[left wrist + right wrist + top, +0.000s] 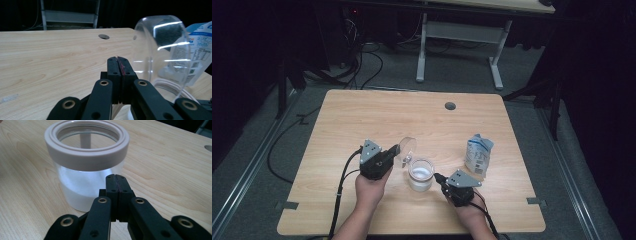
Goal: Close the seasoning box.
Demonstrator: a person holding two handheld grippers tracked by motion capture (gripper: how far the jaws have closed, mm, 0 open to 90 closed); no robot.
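A clear glass jar (420, 174) with a thick white rim stands near the table's front middle, white powder in its lower part (80, 192). Its clear domed lid (407, 148) is tipped up open at the jar's back left. My left gripper (395, 151) is shut just left of that lid (160, 47), its pads (113, 66) pressed together with nothing between them. My right gripper (438, 177) is shut at the jar's right side, its tips (116, 180) close in front of the glass wall (86, 170); I cannot tell whether they touch it.
A blue and white pouch (478, 154) stands upright right of the jar, also behind the lid (200, 47). A round cable hole (450, 106) sits near the wooden table's far edge. A white-legged desk (462, 35) stands on the floor beyond.
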